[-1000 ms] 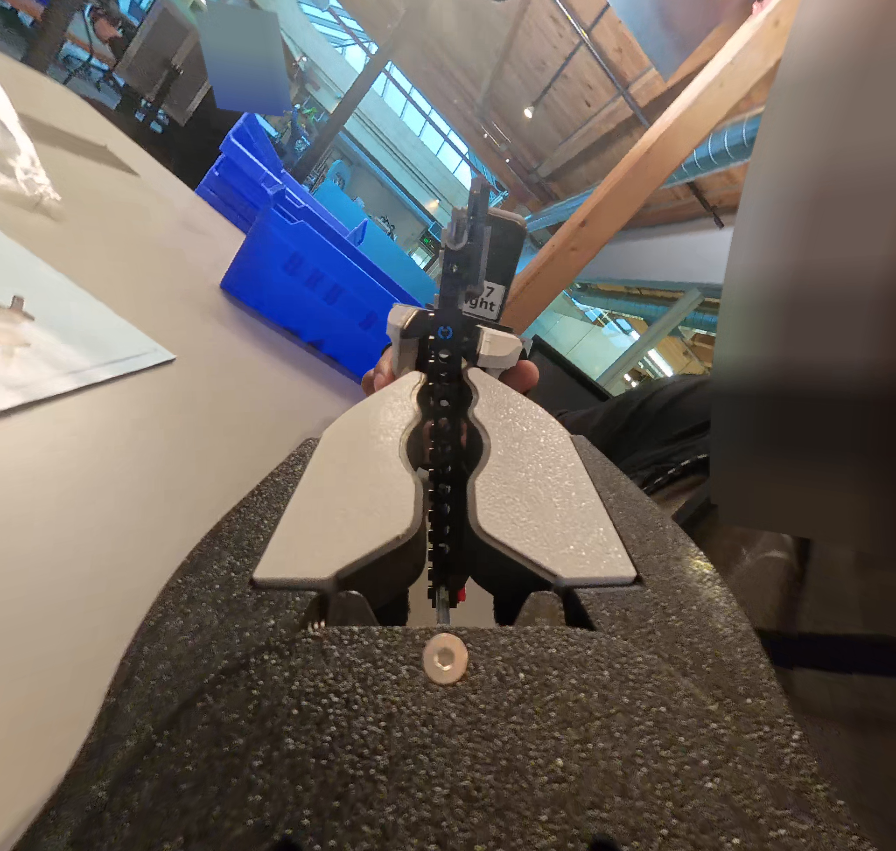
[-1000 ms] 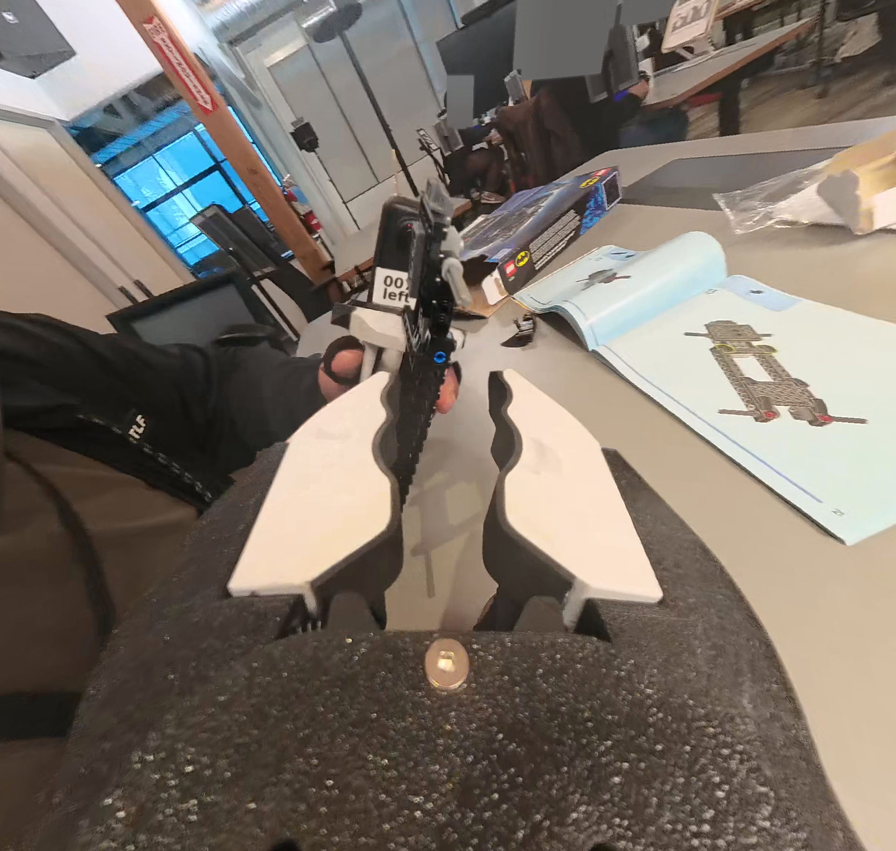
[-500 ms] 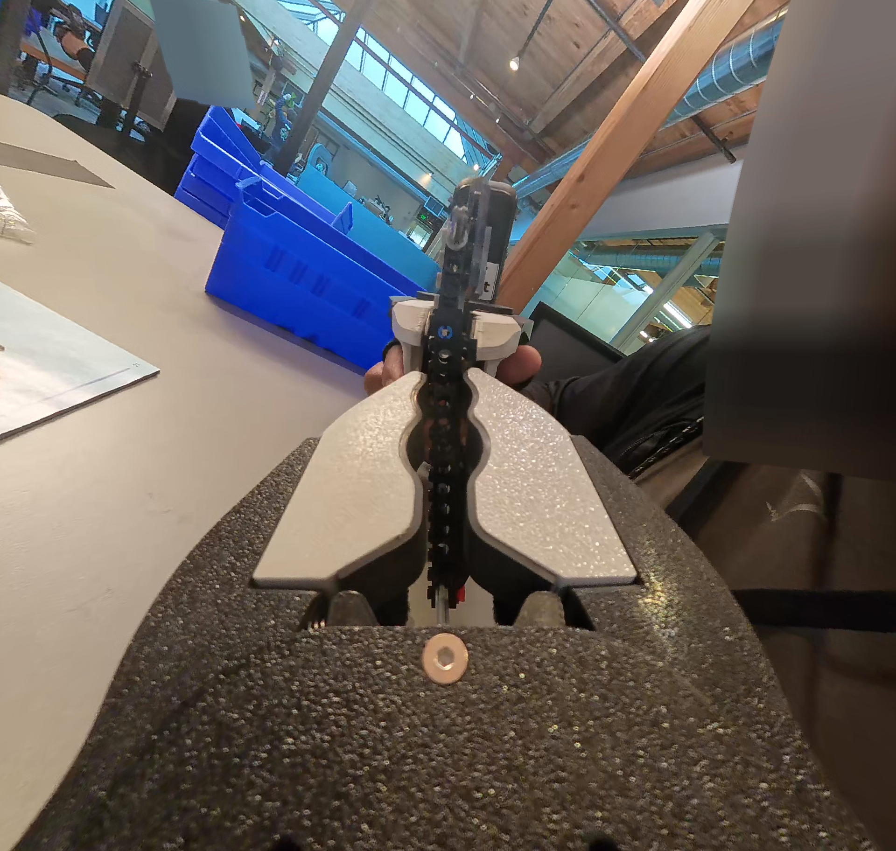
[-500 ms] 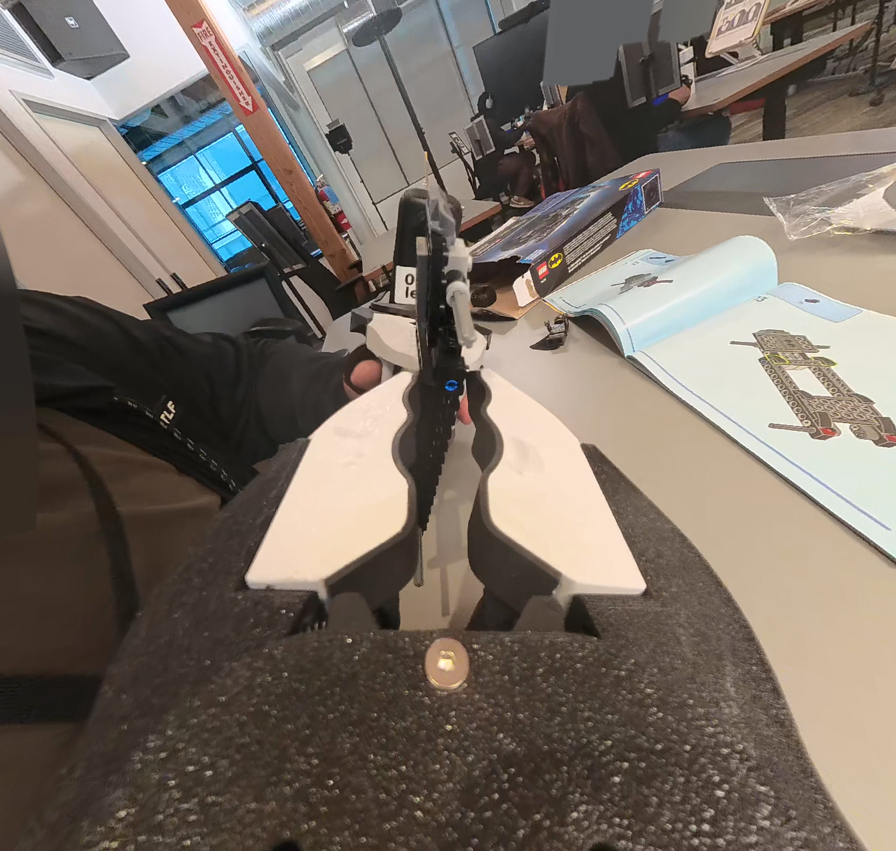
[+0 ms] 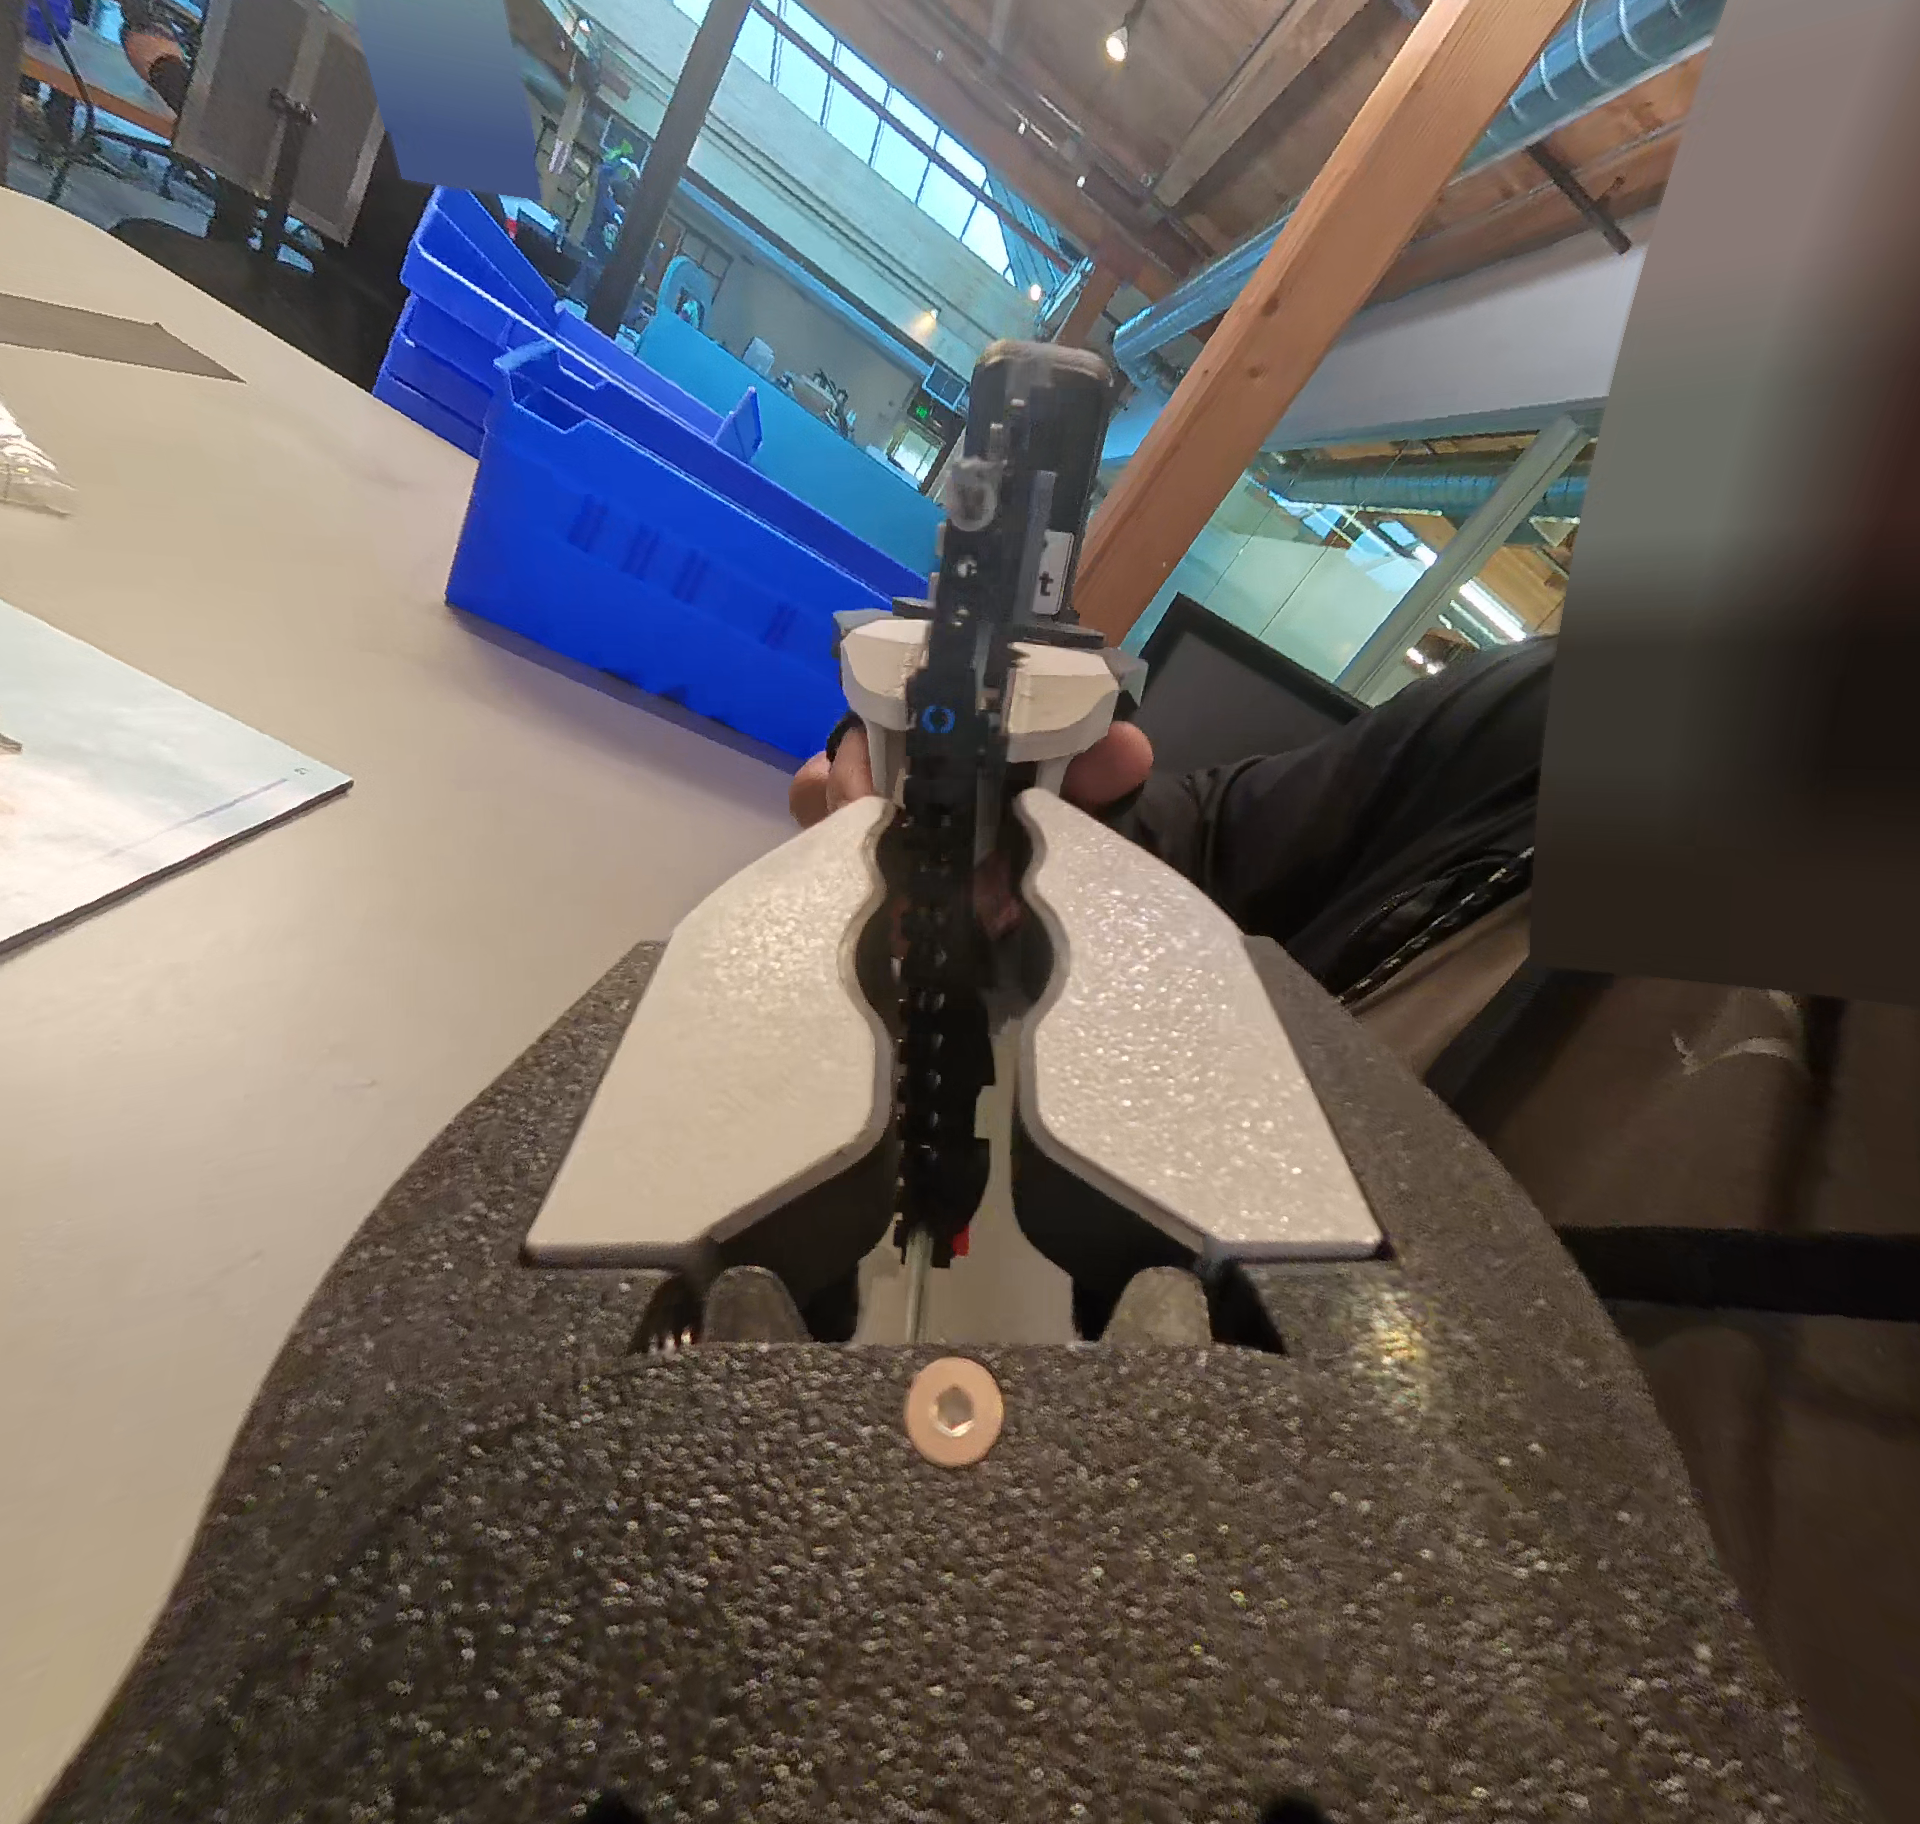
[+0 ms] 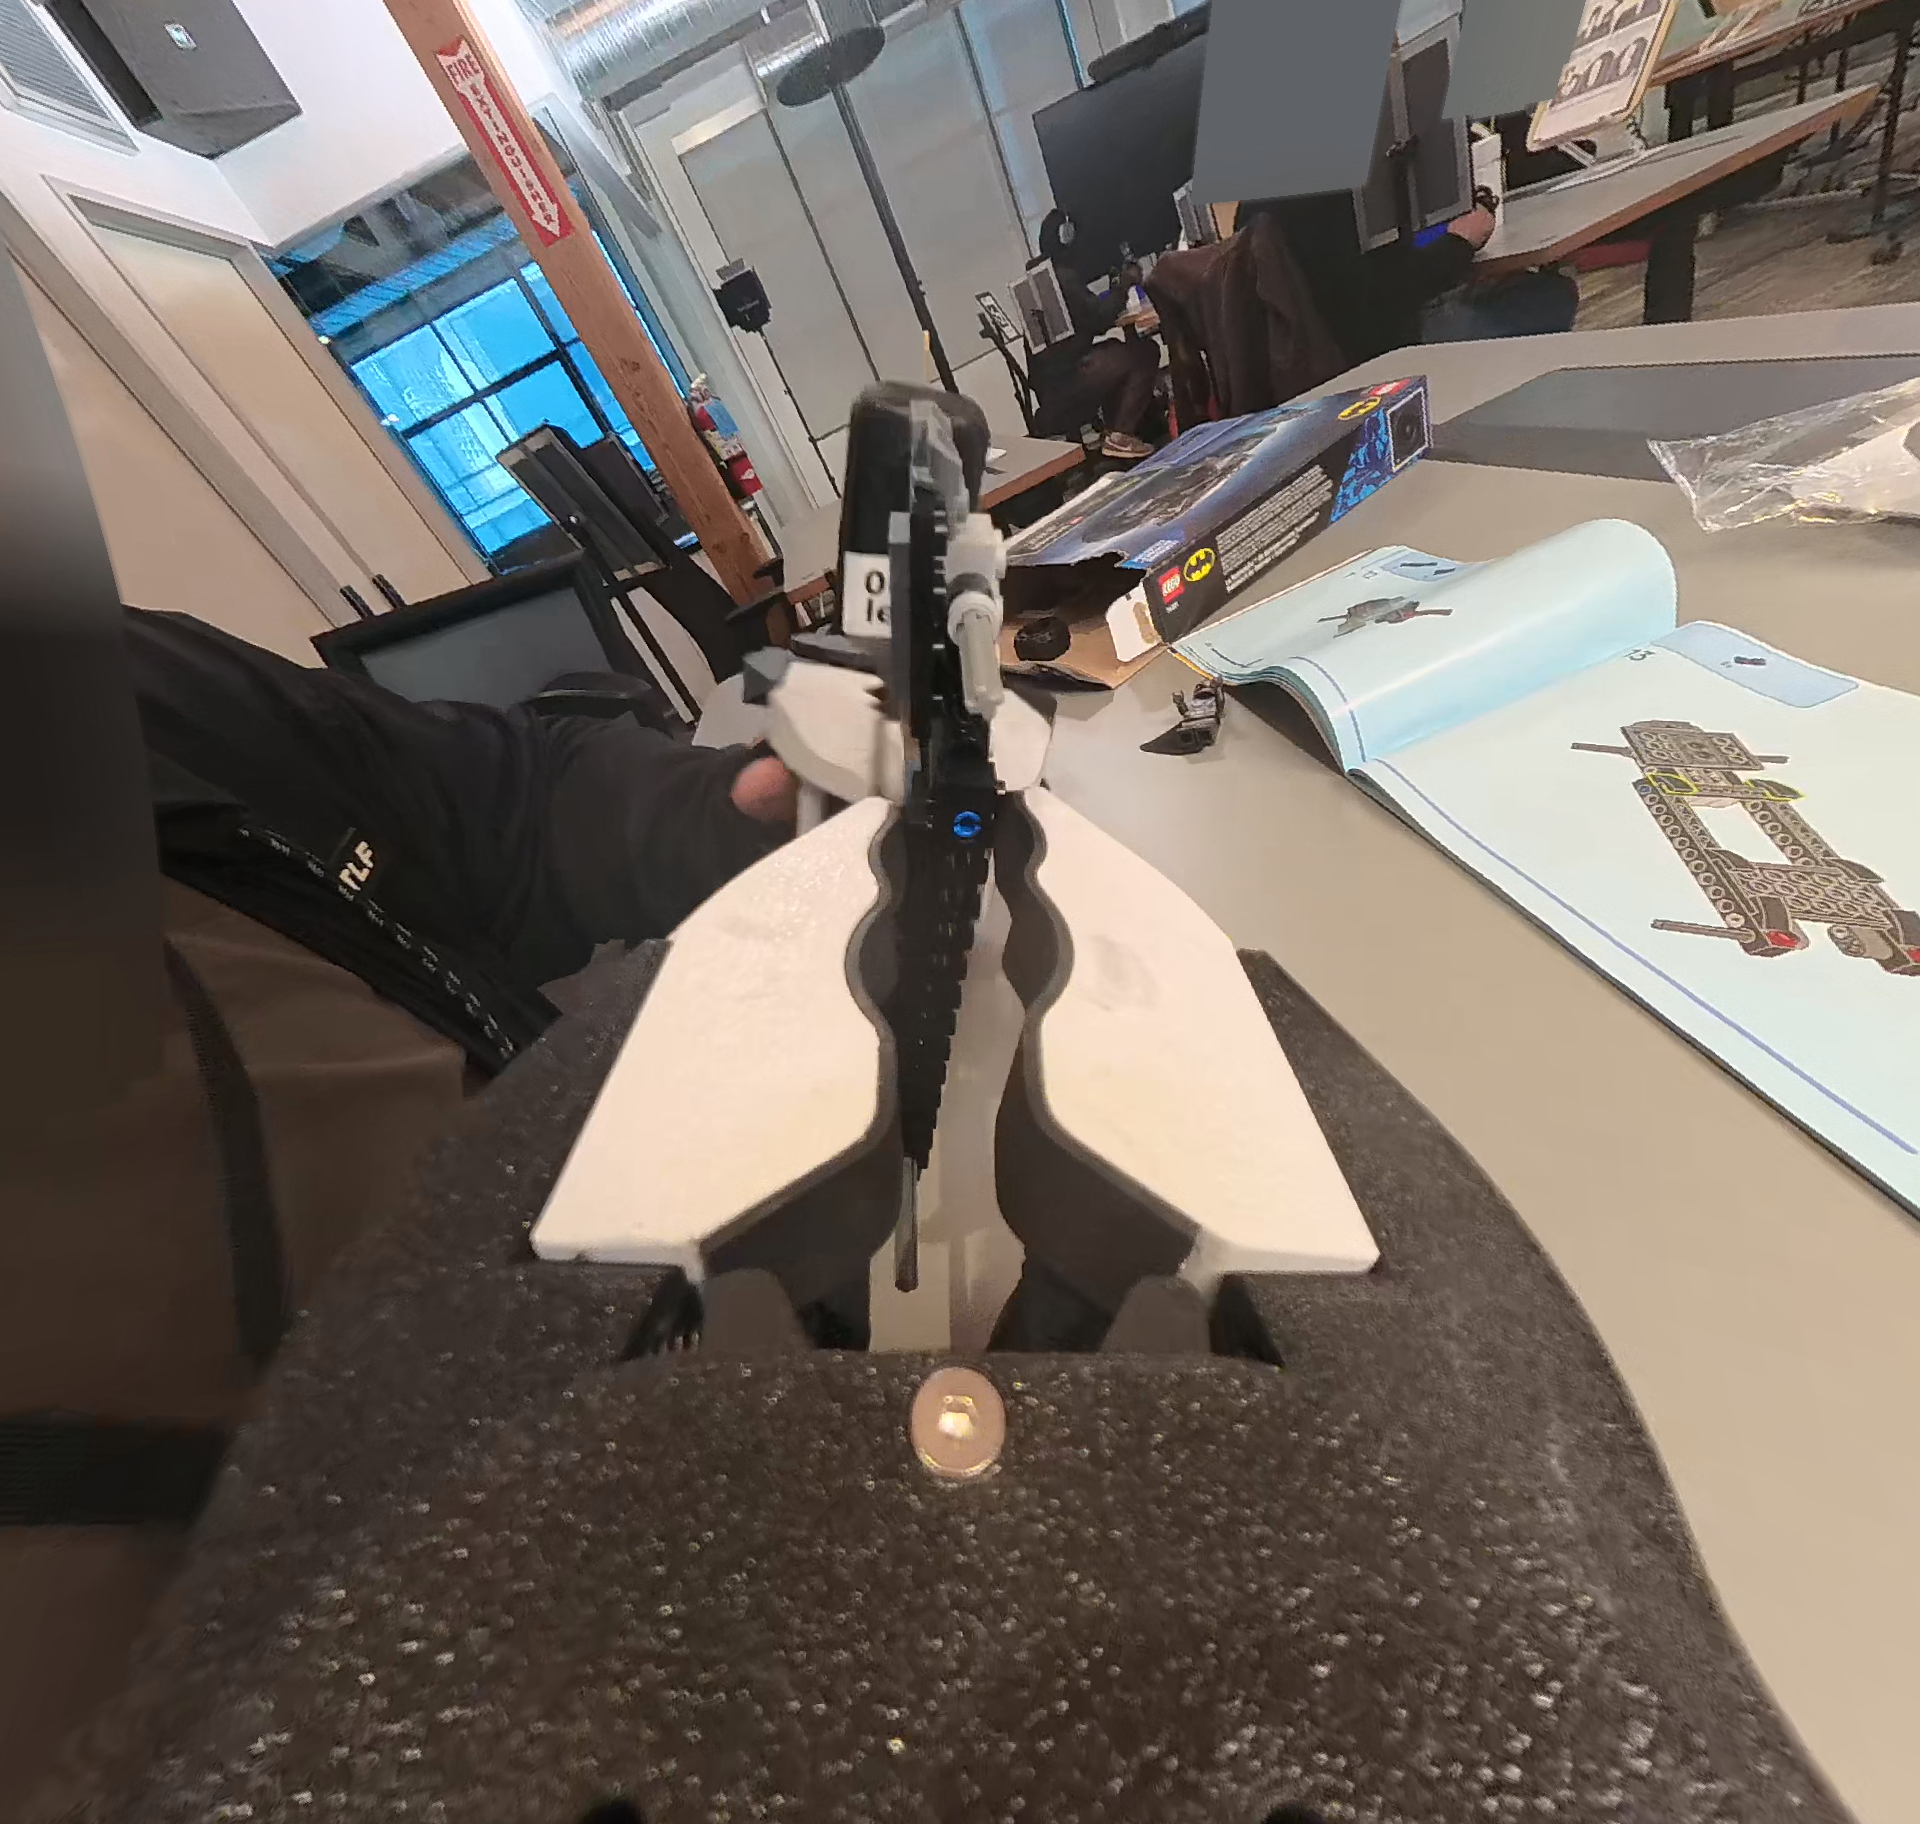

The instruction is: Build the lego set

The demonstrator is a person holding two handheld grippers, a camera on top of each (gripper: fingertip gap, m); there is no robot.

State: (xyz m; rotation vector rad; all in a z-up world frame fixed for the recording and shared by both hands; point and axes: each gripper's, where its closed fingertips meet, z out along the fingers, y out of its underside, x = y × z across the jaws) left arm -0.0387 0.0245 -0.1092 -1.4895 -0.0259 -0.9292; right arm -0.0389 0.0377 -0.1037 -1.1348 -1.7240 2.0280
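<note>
Brick model (image 5: 940, 953) between both grippers, above the table (image 5: 312, 943).
Left gripper (image 5: 954, 818) fingers stand slightly apart around it; right gripper (image 6: 951, 824) fingers clamp it.

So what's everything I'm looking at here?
model: 1, black bricks, blue pin, between both grippers' fingers
booklet: 1, pale blue, open on table
box: 1, dark blue, behind booklet
bag: 1, clear, far table end
figure: 1, dark, small, beside booklet
bins: several, blue, stacked on table
table: 1, grey
left gripper: 1, white fingers, around model
right gripper: 1, white fingers, around model
</note>
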